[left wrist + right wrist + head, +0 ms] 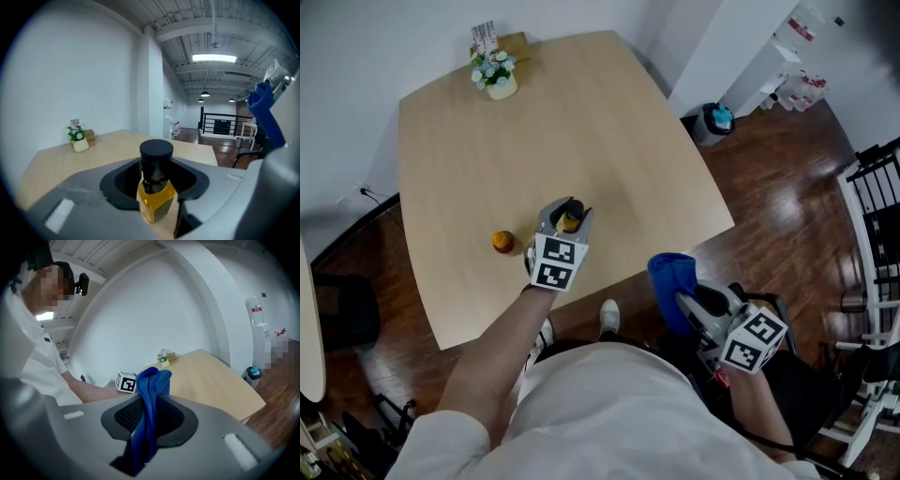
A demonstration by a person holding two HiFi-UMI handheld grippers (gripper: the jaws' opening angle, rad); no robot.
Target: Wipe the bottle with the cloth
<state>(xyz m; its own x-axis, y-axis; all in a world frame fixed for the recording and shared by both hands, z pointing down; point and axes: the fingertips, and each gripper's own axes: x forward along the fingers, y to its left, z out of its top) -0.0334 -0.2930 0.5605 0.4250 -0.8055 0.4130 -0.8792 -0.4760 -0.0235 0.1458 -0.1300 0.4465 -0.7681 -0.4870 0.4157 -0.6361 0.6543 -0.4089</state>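
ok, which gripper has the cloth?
The right gripper: the blue cloth is pinched between its jaws and hangs down. The left gripper instead has the black-capped yellow bottle standing between its jaws.

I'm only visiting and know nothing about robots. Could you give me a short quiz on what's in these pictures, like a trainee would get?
1. What does the right gripper hold?
2. True or false: the flower pot stands right beside the bottle.
3. What colour is the cap of the bottle between the left gripper's jaws? A) red B) black C) white

Key: 1. A blue cloth. 2. False: it stands at the far end of the table. 3. B.
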